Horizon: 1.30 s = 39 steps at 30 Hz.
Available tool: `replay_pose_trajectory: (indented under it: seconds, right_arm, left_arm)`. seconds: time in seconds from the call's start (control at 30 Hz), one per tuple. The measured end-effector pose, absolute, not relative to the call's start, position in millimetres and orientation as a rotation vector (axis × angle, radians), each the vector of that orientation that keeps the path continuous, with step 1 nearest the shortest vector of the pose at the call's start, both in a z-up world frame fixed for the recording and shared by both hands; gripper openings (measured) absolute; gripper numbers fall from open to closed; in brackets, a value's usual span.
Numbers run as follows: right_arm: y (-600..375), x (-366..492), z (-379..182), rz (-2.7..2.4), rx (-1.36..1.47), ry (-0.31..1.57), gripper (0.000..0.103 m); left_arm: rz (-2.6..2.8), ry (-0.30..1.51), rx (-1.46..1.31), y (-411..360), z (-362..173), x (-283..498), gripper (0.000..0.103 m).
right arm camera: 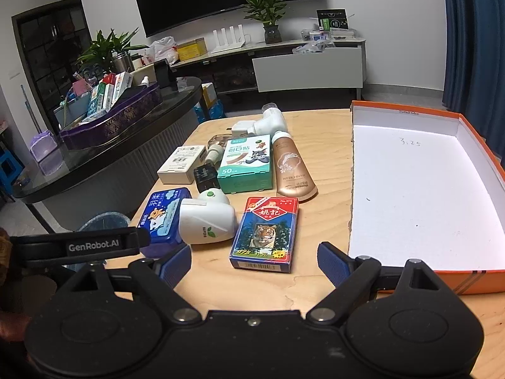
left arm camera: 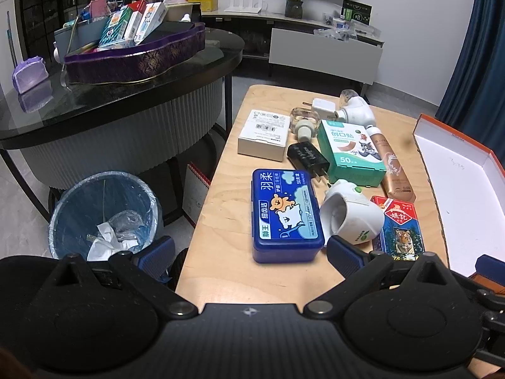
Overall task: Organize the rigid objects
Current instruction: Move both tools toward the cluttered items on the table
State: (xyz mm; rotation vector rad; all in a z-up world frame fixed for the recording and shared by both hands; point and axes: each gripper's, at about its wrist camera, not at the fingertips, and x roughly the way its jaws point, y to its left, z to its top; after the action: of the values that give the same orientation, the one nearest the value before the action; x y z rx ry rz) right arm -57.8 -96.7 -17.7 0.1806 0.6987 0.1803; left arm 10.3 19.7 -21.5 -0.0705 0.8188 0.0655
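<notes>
Small items lie on a wooden table (left arm camera: 221, 271): a blue floss box (left arm camera: 285, 213) (right arm camera: 165, 214), a white plug-in device (left arm camera: 350, 213) (right arm camera: 206, 219), a tiger card pack (left arm camera: 399, 229) (right arm camera: 266, 232), a green plaster box (left arm camera: 350, 153) (right arm camera: 247, 164), a black charger (left arm camera: 307, 156) (right arm camera: 206, 177), a white carton (left arm camera: 263, 134) (right arm camera: 181, 164) and a gold cream tube (left arm camera: 393, 167) (right arm camera: 292, 167). An orange-edged white tray (right arm camera: 419, 189) (left arm camera: 454, 195) lies empty on the right. My left gripper (left arm camera: 251, 257) is open just before the floss box. My right gripper (right arm camera: 254, 267) is open just before the card pack.
A blue waste bin (left arm camera: 104, 213) stands on the floor left of the table. A dark glass-topped counter (left arm camera: 104, 94) with a purple basket (left arm camera: 135, 53) of boxes lies beyond. A white adapter (left arm camera: 323, 107) and a white plug-in unit (left arm camera: 355, 110) sit at the table's far end.
</notes>
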Motion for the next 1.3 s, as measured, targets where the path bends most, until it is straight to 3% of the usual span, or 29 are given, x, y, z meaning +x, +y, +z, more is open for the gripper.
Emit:
replay_pose_trajectory:
  seconds: [1.3]
  right_arm:
    - [-98,-54,-25,0.171,0.176,0.711,0.102]
  left_arm:
    - [0.050,0.842,-0.073,15,-38,36,0.103]
